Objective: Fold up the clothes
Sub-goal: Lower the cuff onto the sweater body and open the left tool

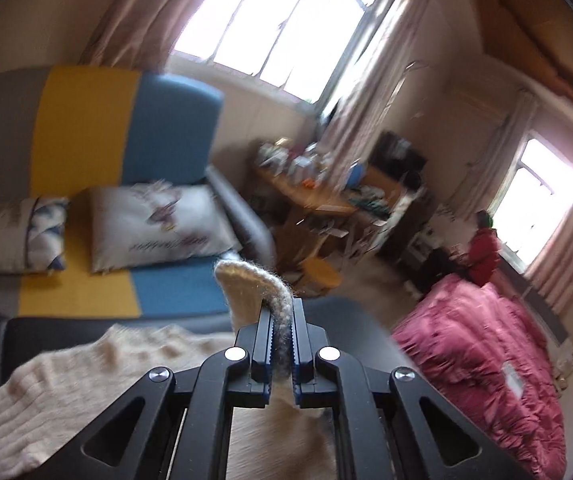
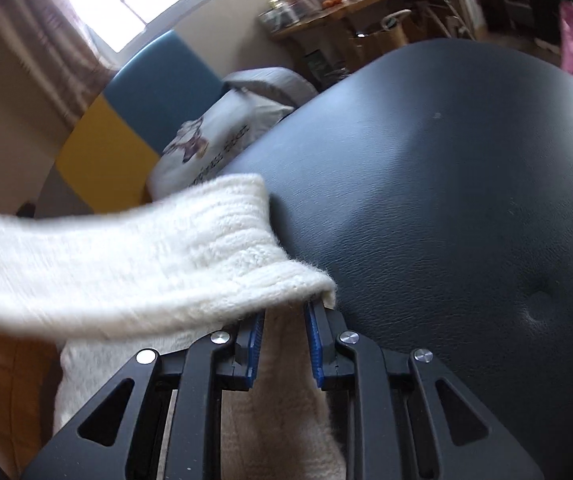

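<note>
- Cream knit sweater point(image 2: 134, 256) hangs between both grippers, over a black padded leather surface point(image 2: 466, 168).
- Left wrist view: a folded edge of the knit point(image 1: 246, 280) sticks up from the left gripper point(image 1: 281, 322); the rest of the fabric drops away toward 7–8 o'clock and lies on the dark surface.
- Left gripper: jaws clamped hard on the knit, pads pressing the fabric on both sides, almost no gap.
- Right wrist view: a ribbed band of the sweater runs from 9 o'clock to the right gripper point(image 2: 284, 312), draping over the fingertips; more knit hangs below, between the linkage arms.
- Right gripper: jaws part way apart, knit between them and over the tips. The fabric hides the pad contact, so whether it is pinching cannot be told.
- Black leather surface fills 12 to 5 o'clock of the right view, with a tufted dimple point(image 2: 534, 308) at about 4 o'clock.
- Beyond it: sofa in grey, yellow and blue panels point(image 1: 82, 120) at 10 o'clock in the left view, with printed cushions point(image 1: 158, 224) on the seat.
- Cluttered wooden desk point(image 1: 310, 196) near centre, curtained window point(image 1: 286, 28) at 12 o'clock, pink quilted bed cover point(image 1: 482, 352) at 4 o'clock.
- Both views are motion-blurred.
</note>
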Demonstrator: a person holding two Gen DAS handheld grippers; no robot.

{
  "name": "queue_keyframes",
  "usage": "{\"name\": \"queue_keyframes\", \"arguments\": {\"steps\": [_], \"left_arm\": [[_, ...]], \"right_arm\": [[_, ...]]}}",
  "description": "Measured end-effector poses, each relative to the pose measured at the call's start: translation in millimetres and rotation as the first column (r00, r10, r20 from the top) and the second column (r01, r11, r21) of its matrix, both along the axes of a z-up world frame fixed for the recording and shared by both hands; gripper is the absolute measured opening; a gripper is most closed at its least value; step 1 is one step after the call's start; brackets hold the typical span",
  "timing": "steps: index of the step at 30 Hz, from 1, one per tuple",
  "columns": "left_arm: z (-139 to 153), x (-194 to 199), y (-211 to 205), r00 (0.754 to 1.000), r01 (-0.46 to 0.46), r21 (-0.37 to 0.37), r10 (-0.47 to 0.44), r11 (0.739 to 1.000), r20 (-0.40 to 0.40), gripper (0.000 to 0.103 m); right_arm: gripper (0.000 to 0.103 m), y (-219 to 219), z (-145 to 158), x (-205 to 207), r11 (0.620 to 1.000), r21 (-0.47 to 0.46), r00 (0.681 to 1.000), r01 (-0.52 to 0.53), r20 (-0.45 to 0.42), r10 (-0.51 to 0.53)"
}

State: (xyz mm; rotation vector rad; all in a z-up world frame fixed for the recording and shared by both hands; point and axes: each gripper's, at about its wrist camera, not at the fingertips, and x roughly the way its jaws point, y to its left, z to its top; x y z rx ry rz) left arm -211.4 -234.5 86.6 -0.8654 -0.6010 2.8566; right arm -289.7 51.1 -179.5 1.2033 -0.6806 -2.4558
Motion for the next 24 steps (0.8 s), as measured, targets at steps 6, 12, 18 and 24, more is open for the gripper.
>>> {"name": "queue_keyframes", "arguments": {"steps": [6,12,18,24], "left_arm": [[-99,4,-60,0.972,-0.128,0.019,0.121,0.992,0.202,0.005],[-109,4,-67,0.974,-0.118,0.017,0.112,0.993,0.194,0.005],[-21,20,-39,0.994,0.025,-0.066,-0.032,0.997,-0.108,0.006],[-127,5,-69,0.986,-0.016,-0.146,0.04,0.989,0.161,0.006]], "right_arm": [[0.018,-1,-1,0,1.0,0.014,1.0,0.004,-0.006,-0.004],[0.018,-9,1,-1,0.999,0.047,1.0,-0.003,-0.013,0.004],[0.018,-12,3,2,0.997,0.078,0.999,-0.005,-0.035,0.008],[0.018,-16,1,2,0.995,0.102,0.999,-0.021,-0.027,0.024]]}}
